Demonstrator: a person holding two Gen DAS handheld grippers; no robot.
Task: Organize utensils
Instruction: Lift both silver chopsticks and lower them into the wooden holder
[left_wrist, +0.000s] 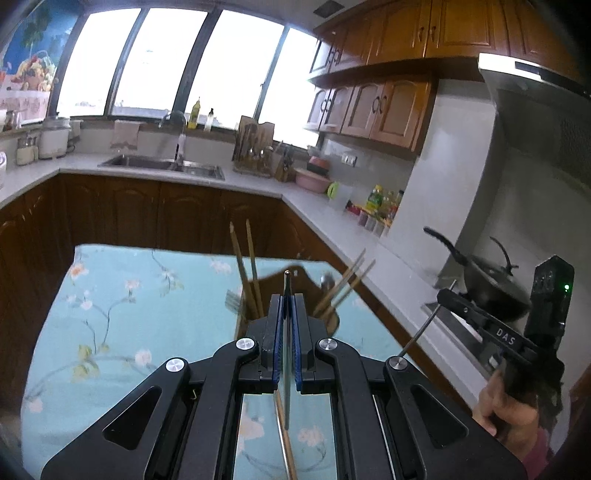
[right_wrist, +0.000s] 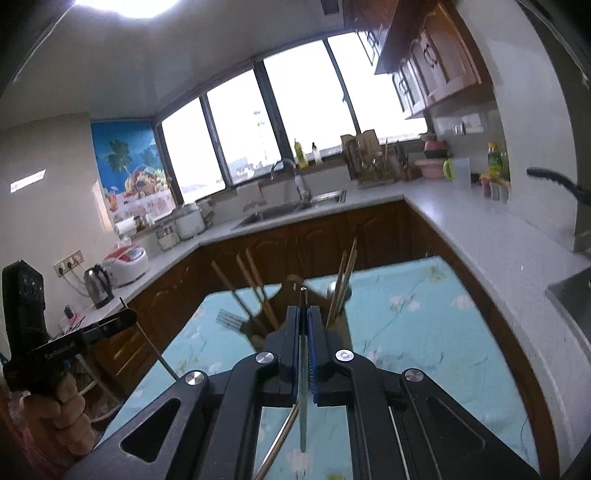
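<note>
Chopsticks (left_wrist: 285, 369) (right_wrist: 303, 369) sit clenched upright in each tool (left_wrist: 287, 302) (right_wrist: 303, 314), holder (left_wrist: 295, 284) just beyond

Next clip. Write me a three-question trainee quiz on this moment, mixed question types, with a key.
1. True or false: the left claw is shut on a thin metal rod.
2. What sticks up from the wooden holder? A) chopsticks B) knives C) ladles
3. Fill in: the holder stands on a table with a floral ____.

Key: 1 true; 2 A; 3 cloth. The right claw likewise clamps a thin metal piece.
</note>
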